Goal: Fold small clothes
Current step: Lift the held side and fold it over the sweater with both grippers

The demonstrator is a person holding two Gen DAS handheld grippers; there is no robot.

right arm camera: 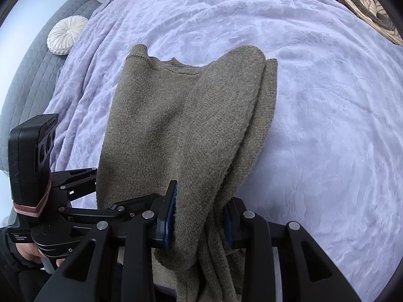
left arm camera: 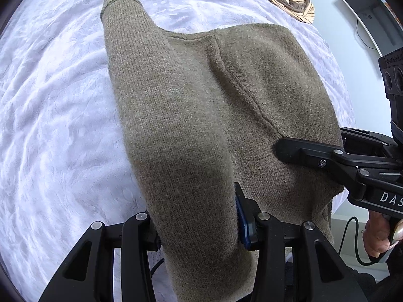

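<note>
While the olive sweater (right arm camera: pixel 156 125) lies on the bed (right arm camera: pixel 327 125), both grippers' jaws stand clamped on its near edge: left gripper (left arm camera: pixel 199 226), right gripper (right arm camera: pixel 199 216).

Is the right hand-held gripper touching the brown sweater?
Touching. The right wrist view shows the right hand-held gripper with both blue pads pressed against bunched fabric of the sweater.

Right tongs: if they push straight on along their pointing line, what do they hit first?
The olive sweater they already clamp: the right tongs are shut on a bunched fold, and more knit lies ahead. Beyond it comes the lavender bedspread. Depth is unclear, but nothing else appears in that line.
</note>
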